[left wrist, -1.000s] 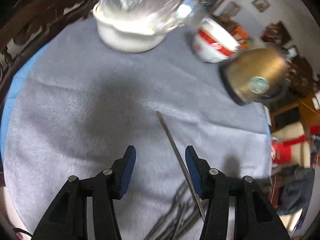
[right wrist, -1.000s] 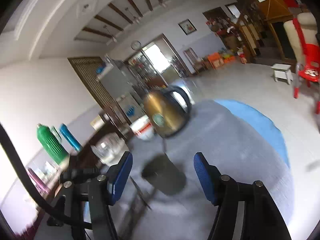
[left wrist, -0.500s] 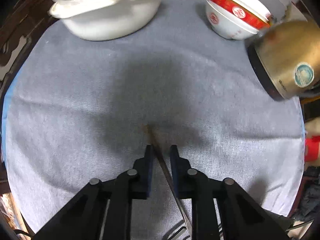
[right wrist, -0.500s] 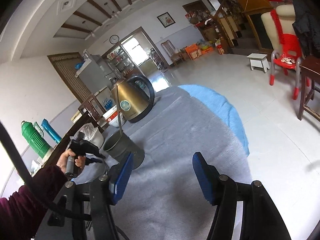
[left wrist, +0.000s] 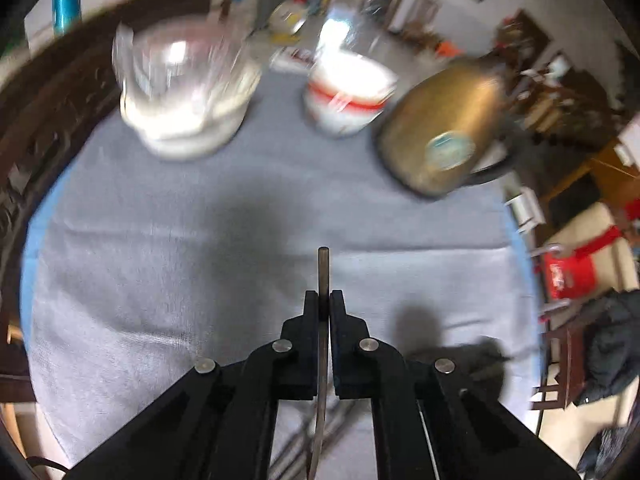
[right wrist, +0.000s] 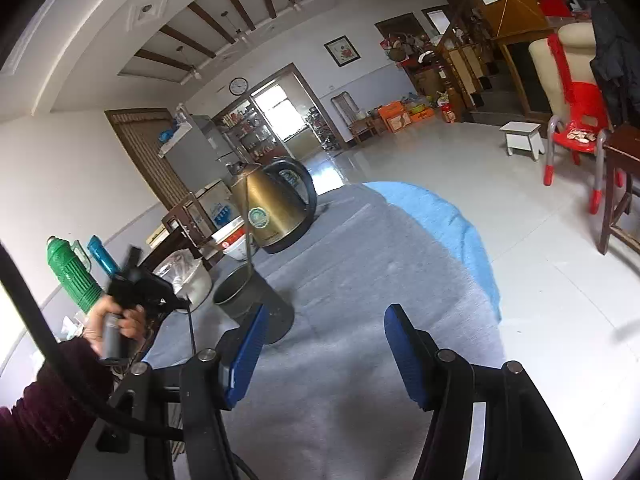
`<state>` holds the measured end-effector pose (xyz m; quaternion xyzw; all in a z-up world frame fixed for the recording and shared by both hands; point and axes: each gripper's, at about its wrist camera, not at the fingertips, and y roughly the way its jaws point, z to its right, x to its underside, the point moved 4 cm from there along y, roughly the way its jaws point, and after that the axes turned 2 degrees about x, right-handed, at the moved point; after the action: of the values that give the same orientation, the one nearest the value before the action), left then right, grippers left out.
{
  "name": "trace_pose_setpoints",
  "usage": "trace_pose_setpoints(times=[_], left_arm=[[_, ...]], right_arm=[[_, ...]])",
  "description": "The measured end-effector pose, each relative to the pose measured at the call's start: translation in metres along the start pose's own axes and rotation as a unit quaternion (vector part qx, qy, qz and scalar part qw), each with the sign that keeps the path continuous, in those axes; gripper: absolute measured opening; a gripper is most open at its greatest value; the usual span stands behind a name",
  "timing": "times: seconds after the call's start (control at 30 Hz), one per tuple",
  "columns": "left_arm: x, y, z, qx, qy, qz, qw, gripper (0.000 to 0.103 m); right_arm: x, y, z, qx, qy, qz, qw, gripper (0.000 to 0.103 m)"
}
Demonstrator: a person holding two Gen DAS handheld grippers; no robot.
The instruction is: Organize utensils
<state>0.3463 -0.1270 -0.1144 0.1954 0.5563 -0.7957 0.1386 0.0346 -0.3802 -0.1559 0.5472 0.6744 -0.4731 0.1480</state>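
Gripping a thin metal utensil handle (left wrist: 323,276) between clenched fingers (left wrist: 312,312), the left gripper (left wrist: 324,304) holds the piece clear above the grey cloth (left wrist: 160,264) that covers the round worktop (right wrist: 452,220); which kind of utensil it is cannot be told, since only the slim shaft shows, its tip poking out past the fingers and its lower end running back beneath them. More utensils (left wrist: 320,436) lie on the cloth below the gripper, partly hidden. From the right wrist view, a person's hand (right wrist: 116,320) in a dark red sleeve (right wrist: 44,412) carries that gripper at the left edge, beside a dark metal holder cup (right wrist: 256,300) with one long thin utensil (right wrist: 246,232) standing upright in it. The right gripper (right wrist: 324,352) hovers over the cloth with its blue-padded fingers (right wrist: 248,344) spread apart and nothing between them. At the far side of the worktop stand a brass-coloured electric kettle (left wrist: 440,128), a white bowl with a red band (left wrist: 348,96) and a white pot with a clear glass lid (left wrist: 184,92), all blurred in the left wrist view. A green thermos (right wrist: 72,276) and a blue one (right wrist: 102,258) stand off to the left of the worktop.
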Motion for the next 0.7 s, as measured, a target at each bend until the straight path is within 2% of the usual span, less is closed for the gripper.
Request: trace_pose_setpoints(times=[0.13, 0.33, 0.57, 0.7], left_arm=[[-0.005, -0.055, 0.028, 0.019, 0.028, 0.051, 0.9981, 0.005], [-0.012, -0.126, 0.057, 0.063, 0.054, 0.122, 0.9891, 0.005], [-0.025, -0.153, 0.097, 0.086, 0.075, 0.152, 0.9818, 0.005], [-0.024, -0.143, 0.113, 0.084, 0.087, 0.171, 0.9778, 0.005]], right_arm=[[0.008, 0.002, -0.009, -0.007, 0.001, -0.002, 1.0, 0.064], [0.009, -0.004, -0.02, -0.012, -0.005, 0.004, 1.0, 0.064], [0.01, -0.012, -0.027, -0.009, -0.009, 0.012, 1.0, 0.064], [0.011, -0.01, -0.027, -0.009, -0.006, 0.007, 1.0, 0.064]])
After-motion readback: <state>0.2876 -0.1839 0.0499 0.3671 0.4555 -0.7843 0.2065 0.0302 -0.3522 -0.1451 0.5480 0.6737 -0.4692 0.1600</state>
